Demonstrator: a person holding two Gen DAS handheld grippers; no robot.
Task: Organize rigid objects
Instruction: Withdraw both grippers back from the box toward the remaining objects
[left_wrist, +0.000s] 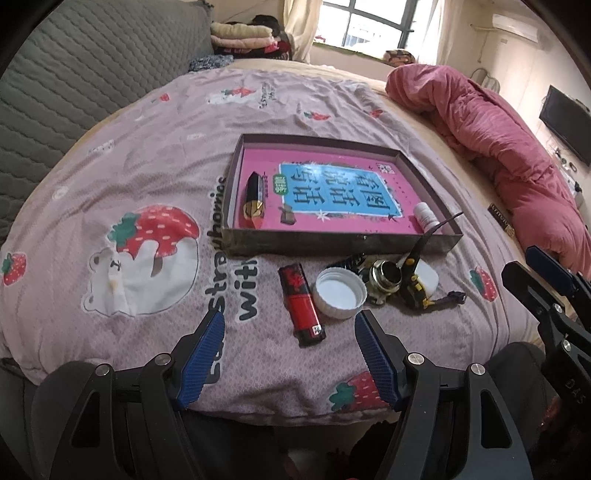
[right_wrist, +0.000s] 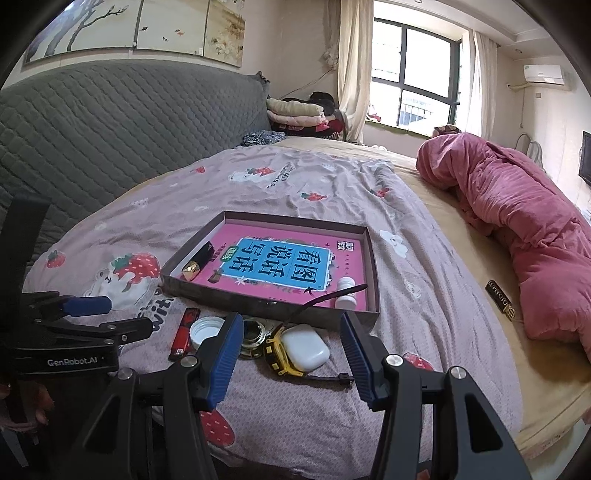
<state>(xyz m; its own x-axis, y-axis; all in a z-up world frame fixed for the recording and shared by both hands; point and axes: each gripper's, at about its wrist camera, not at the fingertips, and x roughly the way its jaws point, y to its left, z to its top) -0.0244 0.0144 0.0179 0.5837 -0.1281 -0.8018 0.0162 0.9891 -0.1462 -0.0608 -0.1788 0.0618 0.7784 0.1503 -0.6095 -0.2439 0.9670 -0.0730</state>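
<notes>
I see the shallow box (left_wrist: 343, 242) on the bed's strawberry-print sheet (left_wrist: 147, 155), a pink book lining its floor. Inside the box, a black-and-gold lipstick (left_wrist: 254, 201) lies along its left wall and a small white bottle (left_wrist: 424, 217) sits in its near right corner. Just in front of the box lie a red lighter (left_wrist: 301, 304), a white cap (left_wrist: 340, 292), what looks like a small glass jar (left_wrist: 384, 280), a yellow watch (right_wrist: 279, 349) and a white case (right_wrist: 304, 347). My left gripper (left_wrist: 290, 332) hangs over the lighter, jaws spread and empty; my right gripper (right_wrist: 291, 339) frames the watch and case, jaws spread, touching nothing.
</notes>
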